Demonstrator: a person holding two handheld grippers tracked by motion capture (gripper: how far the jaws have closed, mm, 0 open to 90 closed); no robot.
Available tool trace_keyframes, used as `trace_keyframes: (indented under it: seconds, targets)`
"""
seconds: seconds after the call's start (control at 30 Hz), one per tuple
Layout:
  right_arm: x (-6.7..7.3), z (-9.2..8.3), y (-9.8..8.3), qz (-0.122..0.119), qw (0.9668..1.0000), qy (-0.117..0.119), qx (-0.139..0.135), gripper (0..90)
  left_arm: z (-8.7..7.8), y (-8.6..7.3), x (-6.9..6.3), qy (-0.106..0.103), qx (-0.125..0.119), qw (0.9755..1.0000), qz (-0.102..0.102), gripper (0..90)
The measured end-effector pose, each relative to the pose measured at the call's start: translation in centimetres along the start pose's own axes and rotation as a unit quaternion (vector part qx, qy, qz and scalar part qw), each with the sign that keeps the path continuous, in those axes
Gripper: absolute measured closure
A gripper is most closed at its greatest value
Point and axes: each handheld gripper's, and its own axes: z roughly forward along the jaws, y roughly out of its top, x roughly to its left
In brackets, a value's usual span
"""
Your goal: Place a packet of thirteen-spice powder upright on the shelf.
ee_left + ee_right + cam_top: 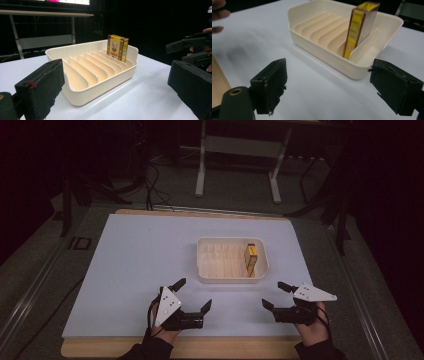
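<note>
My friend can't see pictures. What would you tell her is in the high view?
A cream slotted tray sits on a white table, with a yellow box standing upright in a slot near its right end. Nearer the camera, a person holds the left hand-held gripper and the right hand-held gripper, both open, holding nothing and pointing toward the tray.

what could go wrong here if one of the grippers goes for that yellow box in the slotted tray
The yellow box stands upright in a slot near one end of the cream tray, close to the end wall, so a jaw may have little room to get in beside it. The tray looks light and could slide on the smooth white table if bumped. Both the left hand-held gripper and the right hand-held gripper are open.
</note>
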Motion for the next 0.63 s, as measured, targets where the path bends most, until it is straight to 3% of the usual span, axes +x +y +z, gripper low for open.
trace_keyframes:
  seconds: [0.1, 0.23, 0.4, 0.63]
  targets:
    - [-0.1, -0.1, -0.3, -0.001, 1.0000, -0.001, 0.007, 14.1, 0.0, 0.0, 0.0, 0.001, 0.000, 1.0000, 0.001, 1.9]
    - [-0.6, -0.4, -0.7, -0.029, 0.9994, -0.007, 0.015, 14.1, 0.1, -0.1, 0.0, 0.000, 0.002, 1.0000, -0.002, 1.9]
    - [-1.3, -0.5, -0.9, -0.024, 0.9993, -0.021, 0.019, 14.2, 0.1, -0.2, 0.1, 0.000, 0.003, 1.0000, -0.001, 1.9]
    - [-1.5, -0.4, -1.0, -0.018, 0.9994, -0.020, 0.021, 14.5, 0.2, -0.3, 0.0, -0.002, 0.006, 1.0000, -0.001, 1.9]
